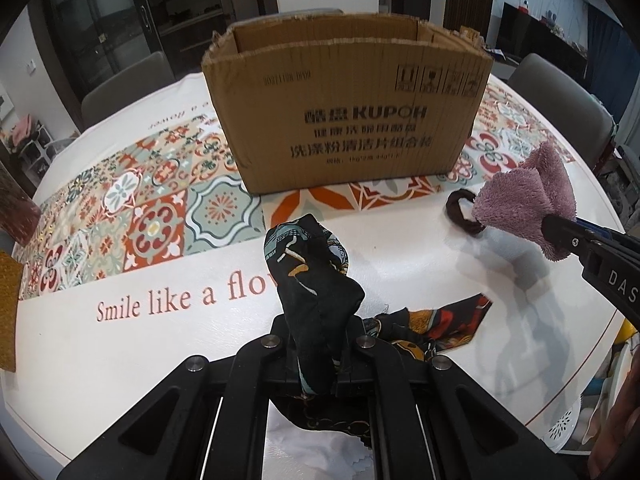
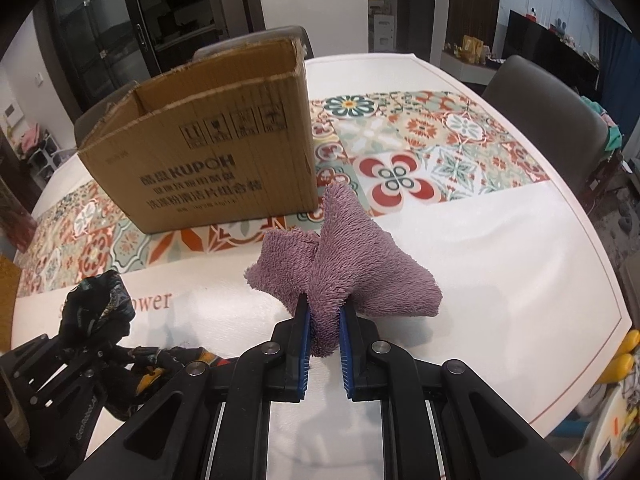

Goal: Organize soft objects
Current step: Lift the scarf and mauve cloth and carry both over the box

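Note:
My left gripper (image 1: 316,344) is shut on a black patterned scarf (image 1: 312,276), bunched up above the fingers, with its tail (image 1: 448,324) trailing on the table to the right. My right gripper (image 2: 323,320) is shut on a fluffy mauve towel (image 2: 348,268), lifted off the table; the left wrist view shows the same towel (image 1: 524,196) at the right. The left gripper with the scarf (image 2: 96,312) appears at the lower left of the right wrist view. An open cardboard box (image 1: 348,112) stands upright behind both, also in the right wrist view (image 2: 208,160).
A dark brown hair tie (image 1: 460,216) lies on the white table (image 1: 120,360) beside the towel. A tiled pattern strip (image 2: 420,152) runs across the table under the box. Grey chairs (image 2: 548,100) stand round the far edge. Brown things (image 1: 8,296) sit at the left edge.

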Tool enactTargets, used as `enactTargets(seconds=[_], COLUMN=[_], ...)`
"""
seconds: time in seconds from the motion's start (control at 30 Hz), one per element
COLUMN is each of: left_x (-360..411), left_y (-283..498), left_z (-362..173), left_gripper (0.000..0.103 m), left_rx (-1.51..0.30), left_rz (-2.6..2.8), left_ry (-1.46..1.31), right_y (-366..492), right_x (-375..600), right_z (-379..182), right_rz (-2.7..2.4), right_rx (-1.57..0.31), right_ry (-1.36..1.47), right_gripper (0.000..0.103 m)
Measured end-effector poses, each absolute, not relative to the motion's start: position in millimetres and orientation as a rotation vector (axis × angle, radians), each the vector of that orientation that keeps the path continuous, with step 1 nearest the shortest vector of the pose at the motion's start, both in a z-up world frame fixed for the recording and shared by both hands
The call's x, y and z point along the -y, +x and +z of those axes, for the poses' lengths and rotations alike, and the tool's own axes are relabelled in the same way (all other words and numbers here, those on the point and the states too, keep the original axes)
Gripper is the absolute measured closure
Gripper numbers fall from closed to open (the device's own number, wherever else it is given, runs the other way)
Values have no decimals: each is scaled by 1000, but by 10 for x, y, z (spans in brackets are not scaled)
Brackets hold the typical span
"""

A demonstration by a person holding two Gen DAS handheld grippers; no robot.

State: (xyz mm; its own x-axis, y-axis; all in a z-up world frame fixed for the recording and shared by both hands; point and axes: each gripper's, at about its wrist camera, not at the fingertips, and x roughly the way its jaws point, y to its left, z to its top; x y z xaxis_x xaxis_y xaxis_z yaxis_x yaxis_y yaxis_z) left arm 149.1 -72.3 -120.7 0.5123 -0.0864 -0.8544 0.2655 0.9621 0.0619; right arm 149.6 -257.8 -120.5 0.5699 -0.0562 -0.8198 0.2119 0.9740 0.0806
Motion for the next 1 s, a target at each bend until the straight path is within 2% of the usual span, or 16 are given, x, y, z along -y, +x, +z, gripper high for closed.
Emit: enactTargets(seconds=[1.0], left_x=[544], left_y=[1490], left_z=[-450], left_gripper=[94], left_rx=[-891], left_rz=[-210], left_ry=[142], right_y=[1438], right_x=[2381], right_z=[-607], right_rz=[-90], right_rx=[-830], right_ry=[163], right_gripper=[89])
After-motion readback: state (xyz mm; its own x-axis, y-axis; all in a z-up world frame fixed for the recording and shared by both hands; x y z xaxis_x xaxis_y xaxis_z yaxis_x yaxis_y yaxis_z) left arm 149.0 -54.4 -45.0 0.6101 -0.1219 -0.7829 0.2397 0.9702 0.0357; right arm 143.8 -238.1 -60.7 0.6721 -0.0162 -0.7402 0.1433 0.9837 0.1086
